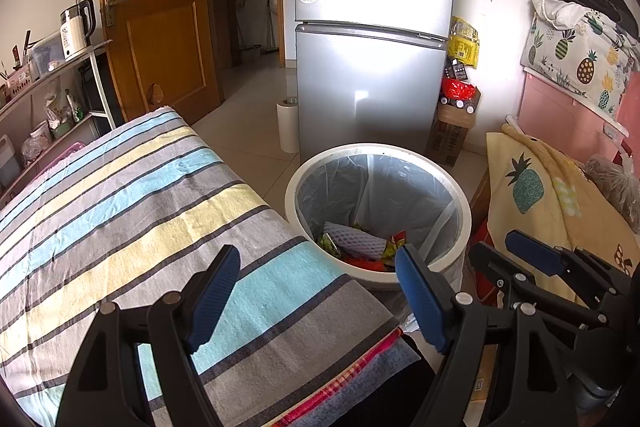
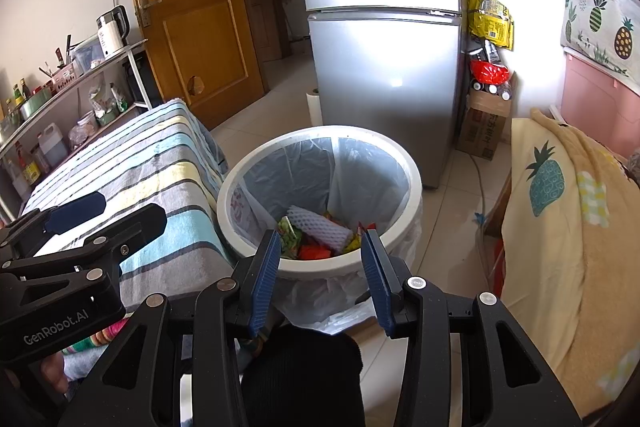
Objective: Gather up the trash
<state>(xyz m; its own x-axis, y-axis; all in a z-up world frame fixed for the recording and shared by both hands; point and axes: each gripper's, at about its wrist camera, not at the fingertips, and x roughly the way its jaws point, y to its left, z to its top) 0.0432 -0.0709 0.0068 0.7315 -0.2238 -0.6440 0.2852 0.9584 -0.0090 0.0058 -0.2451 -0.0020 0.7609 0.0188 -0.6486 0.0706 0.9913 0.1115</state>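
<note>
Hovering nearest the lens in the left wrist view, the left gripper [image 1: 316, 303] has its blue-padded fingers [image 1: 214, 301] wide apart with nothing between them, poised over a striped cloth [image 1: 132, 195] that covers a worktop. The right gripper [image 2: 320, 273] in its own view also stands with fingers [image 2: 264, 277] apart and empty, above a dark-clad knee [image 2: 304, 371] and aimed at the bin's near rim. Each view catches the other tool at its edge: the right one at lower right of the left view, the left one at lower left of the right view, with a bit of the holding hand [image 2: 54, 373] below it. Just beyond, on the tiled floor, sits the white trash bin [image 2: 320, 269] lined with a clear bag; trash [image 2: 320, 229] lies at its bottom: a white foam net sleeve atop green, red and yellow wrappers. The right view looks deeper into the bin; the left view shows only a sliver. Past the bin stands a silver fridge [image 1: 372, 67], a white roll [image 1: 288, 125] at its left foot. Farther left, a wooden door [image 1: 160, 11] and a shelf rack with a kettle [image 1: 76, 31]. A pineapple-print cloth [image 2: 560, 211] drapes at right.
</note>
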